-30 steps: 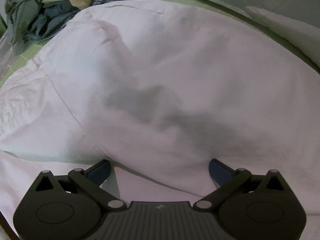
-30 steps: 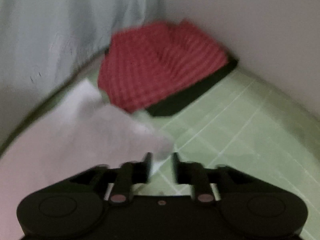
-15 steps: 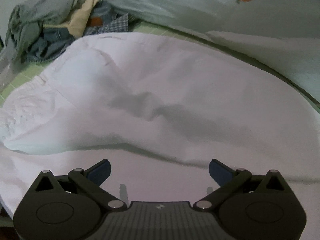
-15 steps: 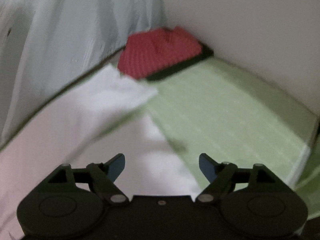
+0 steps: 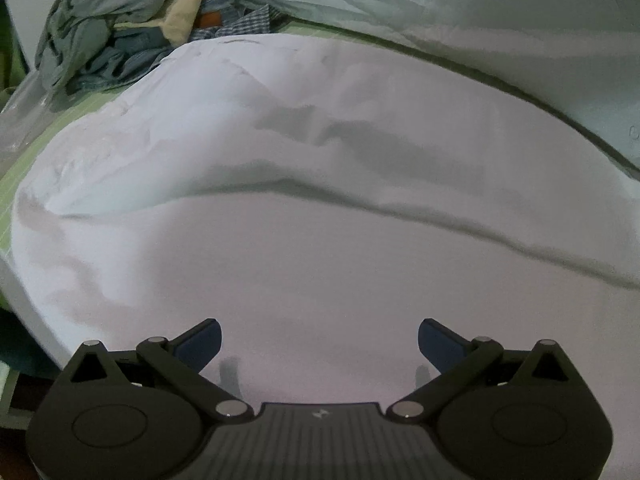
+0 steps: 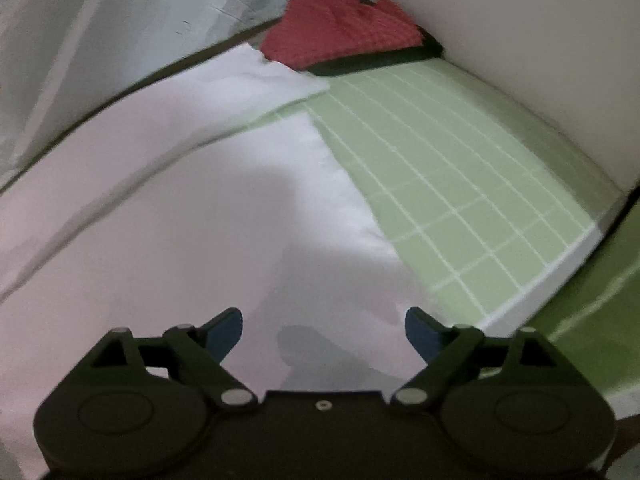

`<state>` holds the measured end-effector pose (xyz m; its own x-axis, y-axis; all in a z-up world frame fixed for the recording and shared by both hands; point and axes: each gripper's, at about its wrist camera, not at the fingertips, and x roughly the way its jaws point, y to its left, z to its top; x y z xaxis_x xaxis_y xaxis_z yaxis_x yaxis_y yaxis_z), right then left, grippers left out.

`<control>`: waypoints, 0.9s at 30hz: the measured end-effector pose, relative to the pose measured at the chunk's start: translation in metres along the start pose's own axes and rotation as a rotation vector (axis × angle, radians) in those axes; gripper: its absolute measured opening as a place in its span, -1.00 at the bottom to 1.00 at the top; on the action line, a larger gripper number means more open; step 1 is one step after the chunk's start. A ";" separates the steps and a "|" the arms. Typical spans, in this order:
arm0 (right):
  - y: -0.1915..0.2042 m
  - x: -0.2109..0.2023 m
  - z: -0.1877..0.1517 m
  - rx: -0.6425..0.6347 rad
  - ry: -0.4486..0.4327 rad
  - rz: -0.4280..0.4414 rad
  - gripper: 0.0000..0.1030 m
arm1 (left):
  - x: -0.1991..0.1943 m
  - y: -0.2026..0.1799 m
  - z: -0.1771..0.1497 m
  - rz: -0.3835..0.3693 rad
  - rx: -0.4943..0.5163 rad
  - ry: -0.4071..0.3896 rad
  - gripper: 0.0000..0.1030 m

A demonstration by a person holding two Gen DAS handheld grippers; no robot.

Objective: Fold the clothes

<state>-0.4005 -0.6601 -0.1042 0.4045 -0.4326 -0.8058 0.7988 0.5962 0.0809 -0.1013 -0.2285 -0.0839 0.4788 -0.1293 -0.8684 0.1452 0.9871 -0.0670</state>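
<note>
Right gripper (image 6: 323, 330) has let go of the white garment's (image 5: 320, 200) corner and now gapes empty, like the left gripper (image 5: 319, 338). Garment lies doubled lengthwise on the green bed (image 6: 460, 184). Next, probably a crosswise fold: grab an end edge.

A garment (image 5: 320, 240) lies spread across the mat (image 6: 460, 184), one half folded over the other, the fold's edge running from side to side across its middle. At the mat's far left corner, in the left wrist view, a heap of unfolded clothes (image 5: 120, 40) sits just beyond the garment. At the far right corner, against the wall (image 6: 520, 40), a folded stack (image 6: 344, 32) rests touching the garment's far end. A hanging sheet (image 5: 520, 32) runs along the mat's far edge. The right part of the mat is bare up to its edge.
</note>
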 end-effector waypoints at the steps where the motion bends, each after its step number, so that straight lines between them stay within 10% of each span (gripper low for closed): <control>1: -0.001 -0.001 -0.004 -0.010 0.008 -0.002 0.76 | -0.001 0.001 -0.004 0.004 -0.006 0.004 1.00; 11: -0.022 0.023 -0.001 -0.018 0.028 -0.021 0.62 | -0.014 -0.001 -0.025 0.034 -0.018 0.000 1.00; 15: -0.019 0.022 0.002 -0.066 0.018 0.033 0.15 | -0.016 -0.004 -0.030 0.049 -0.019 -0.002 1.00; 17: -0.016 0.021 0.004 -0.103 0.018 0.040 -0.50 | -0.015 -0.005 -0.032 0.052 -0.031 0.007 1.00; 27: -0.019 0.046 0.057 -0.131 -0.071 0.021 -0.61 | -0.022 -0.015 -0.036 0.062 -0.019 -0.022 1.00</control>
<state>-0.3717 -0.7302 -0.1097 0.4549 -0.4631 -0.7607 0.7267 0.6868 0.0164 -0.1450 -0.2369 -0.0813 0.5053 -0.0700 -0.8601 0.0982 0.9949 -0.0233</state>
